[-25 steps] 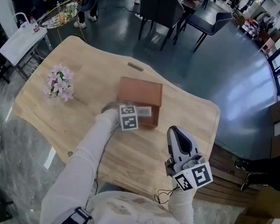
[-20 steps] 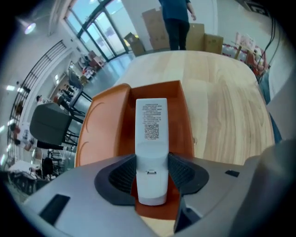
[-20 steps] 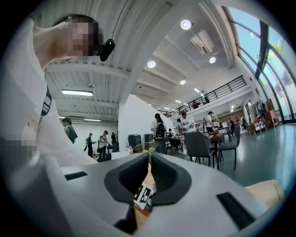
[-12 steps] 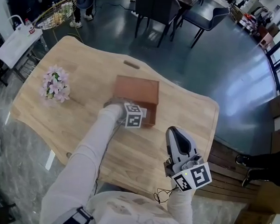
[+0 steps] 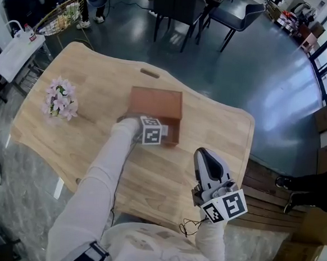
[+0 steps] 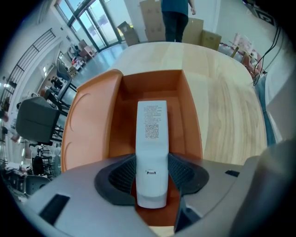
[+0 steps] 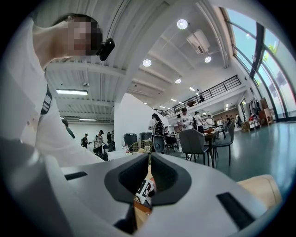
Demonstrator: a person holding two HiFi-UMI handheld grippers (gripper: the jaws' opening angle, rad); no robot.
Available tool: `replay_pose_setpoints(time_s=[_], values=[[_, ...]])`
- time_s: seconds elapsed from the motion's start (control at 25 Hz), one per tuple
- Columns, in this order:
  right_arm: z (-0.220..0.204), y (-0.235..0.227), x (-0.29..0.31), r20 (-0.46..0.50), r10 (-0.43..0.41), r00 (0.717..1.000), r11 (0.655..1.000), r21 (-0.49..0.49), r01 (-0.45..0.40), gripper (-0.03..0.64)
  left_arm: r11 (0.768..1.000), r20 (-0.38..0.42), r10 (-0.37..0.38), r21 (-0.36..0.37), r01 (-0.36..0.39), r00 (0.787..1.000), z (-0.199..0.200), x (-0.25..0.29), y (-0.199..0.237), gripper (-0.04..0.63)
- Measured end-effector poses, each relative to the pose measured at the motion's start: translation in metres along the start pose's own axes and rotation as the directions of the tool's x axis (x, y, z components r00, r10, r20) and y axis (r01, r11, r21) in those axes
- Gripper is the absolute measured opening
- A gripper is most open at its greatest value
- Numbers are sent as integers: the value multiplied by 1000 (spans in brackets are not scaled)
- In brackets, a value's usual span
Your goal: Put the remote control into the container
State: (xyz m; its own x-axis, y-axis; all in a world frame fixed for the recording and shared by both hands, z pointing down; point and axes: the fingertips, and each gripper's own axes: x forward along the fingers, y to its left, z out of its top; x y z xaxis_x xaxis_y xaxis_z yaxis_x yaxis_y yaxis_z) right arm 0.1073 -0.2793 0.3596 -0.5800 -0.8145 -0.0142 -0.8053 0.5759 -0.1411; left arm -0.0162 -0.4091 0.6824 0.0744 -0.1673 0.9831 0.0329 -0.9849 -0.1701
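A white remote control (image 6: 151, 143) lies lengthwise over the open brown container (image 6: 92, 125), its near end clamped in my left gripper (image 6: 151, 173), which is shut on it. In the head view the left gripper (image 5: 162, 134) reaches over the near side of the brown container (image 5: 154, 103) on the wooden table (image 5: 99, 94); only a white end of the remote (image 5: 171, 131) shows past the marker cube. My right gripper (image 5: 207, 163) hovers near the table's front right, away from the container, with its jaws closed and nothing between them (image 7: 149, 178).
A bunch of pink flowers (image 5: 59, 98) lies at the table's left. A slot handle (image 5: 149, 73) is cut in the far edge. Dark chairs (image 5: 179, 4) stand beyond the table, a wire basket (image 5: 62, 17) at the far left. People stand in the background (image 7: 185, 121).
My left gripper has carried the remote forward and slightly left over the container's opening. The right gripper has stayed where it was.
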Motion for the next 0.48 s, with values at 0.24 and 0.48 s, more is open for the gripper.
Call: replay_pose_setpoints(time_s=[0.24, 0.48], values=[[-1, -1, -3, -8, 2, 1000, 1000, -2, -2, 25, 1000, 8, -9, 19, 9, 1000, 2, -1, -1, 209], [0, -4, -8, -8, -2, 1000, 1000, -4, 2, 25, 999, 21, 5, 33, -6, 1000, 2, -4, -1, 207]])
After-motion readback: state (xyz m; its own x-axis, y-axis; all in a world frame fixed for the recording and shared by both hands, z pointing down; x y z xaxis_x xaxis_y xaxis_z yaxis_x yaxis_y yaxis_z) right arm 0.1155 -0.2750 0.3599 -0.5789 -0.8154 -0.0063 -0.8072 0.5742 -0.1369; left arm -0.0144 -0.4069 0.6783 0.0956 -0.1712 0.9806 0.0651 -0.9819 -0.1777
